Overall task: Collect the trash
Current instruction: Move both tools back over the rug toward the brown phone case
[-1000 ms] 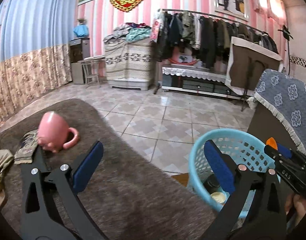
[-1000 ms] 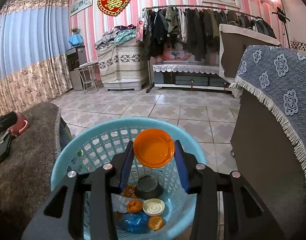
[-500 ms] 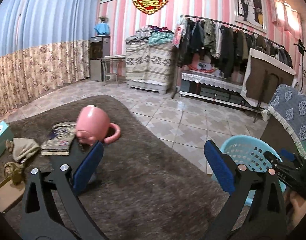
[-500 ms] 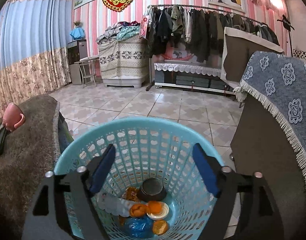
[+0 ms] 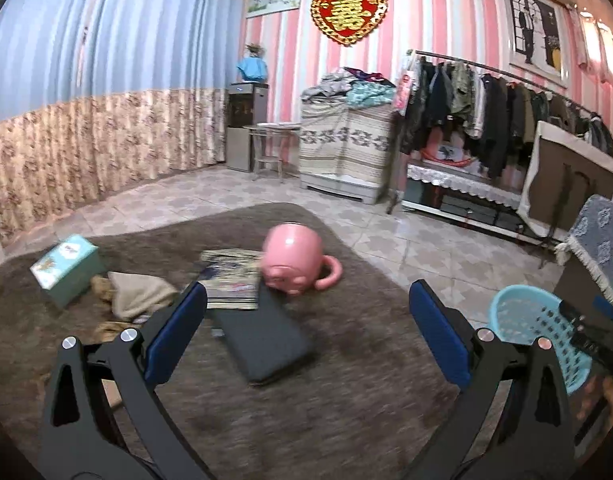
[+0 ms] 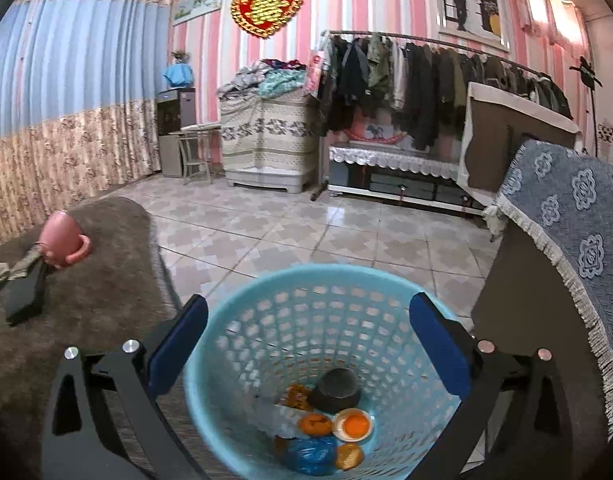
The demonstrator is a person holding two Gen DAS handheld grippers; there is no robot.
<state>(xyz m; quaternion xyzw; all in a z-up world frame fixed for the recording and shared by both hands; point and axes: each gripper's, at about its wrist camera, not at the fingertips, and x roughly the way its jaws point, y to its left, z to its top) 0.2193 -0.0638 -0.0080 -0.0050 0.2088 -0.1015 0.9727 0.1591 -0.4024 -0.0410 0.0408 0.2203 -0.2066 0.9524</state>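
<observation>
The right gripper point(image 6: 308, 344) hangs over the blue basket point(image 6: 226, 320), its fingers point(image 6: 434, 344) opening to their widest with nothing between them. Down in the basket's bottom lie the collected bits: an orange lid point(image 6: 352, 424) resting in a white cap, a dark round pot point(image 6: 338, 390), a blue bag point(image 6: 310, 454), a couple of orange scraps and a snack wrapper. So the drop looks done on this side, and I judge the step in hand to be the return for the next piece.

The left gripper point(image 5: 306, 340) is aimed at the brown rug-covered surface point(image 5: 346, 400), its fingers point(image 5: 174, 336) spread wide and empty. Under it lie a black flat case point(image 5: 262, 340), a stack of patterned booklets point(image 5: 230, 280), a pink mug point(image 5: 294, 258) on its side, a crumpled beige cloth point(image 5: 140, 294) and a teal tissue box point(image 5: 66, 268). None of these is plainly rubbish; near the cloth there are some brownish scraps that might be, though they are too blurred for me to say.

The next move, as I see it, calls for picking out what really counts as trash among those things, lowering the open left fingers around it without nudging the mug or the case, closing, then carrying it across to the basket, which stands on the floor off the rug's right edge.
</observation>
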